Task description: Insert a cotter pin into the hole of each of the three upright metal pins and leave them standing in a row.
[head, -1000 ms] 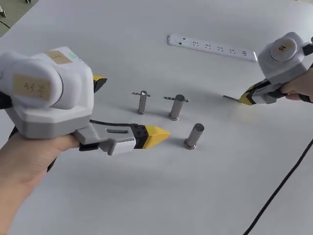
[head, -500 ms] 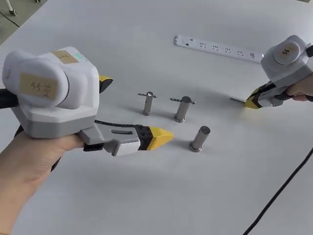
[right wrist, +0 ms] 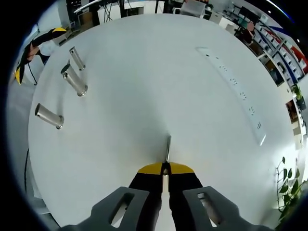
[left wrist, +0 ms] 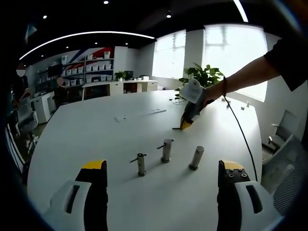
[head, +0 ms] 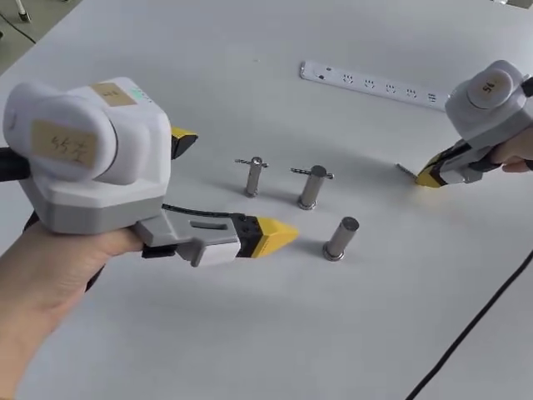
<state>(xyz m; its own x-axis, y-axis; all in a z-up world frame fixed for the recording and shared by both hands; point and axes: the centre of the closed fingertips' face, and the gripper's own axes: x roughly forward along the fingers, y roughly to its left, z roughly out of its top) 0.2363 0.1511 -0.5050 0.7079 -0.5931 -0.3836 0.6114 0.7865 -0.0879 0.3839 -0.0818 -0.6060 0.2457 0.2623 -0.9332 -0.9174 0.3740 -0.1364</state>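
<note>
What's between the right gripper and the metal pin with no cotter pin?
Bare tabletop only, as the head view shows: nothing lies between the right gripper, shut on a cotter pin, and that metal pin.

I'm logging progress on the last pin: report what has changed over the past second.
Nothing visibly moved; the head camera shifted a little. The right gripper stays shut on the loose cotter pin at the table, the left gripper keeps its jaws open near the bare metal pin, and the left fitted pin and middle fitted pin stand as before.
</note>
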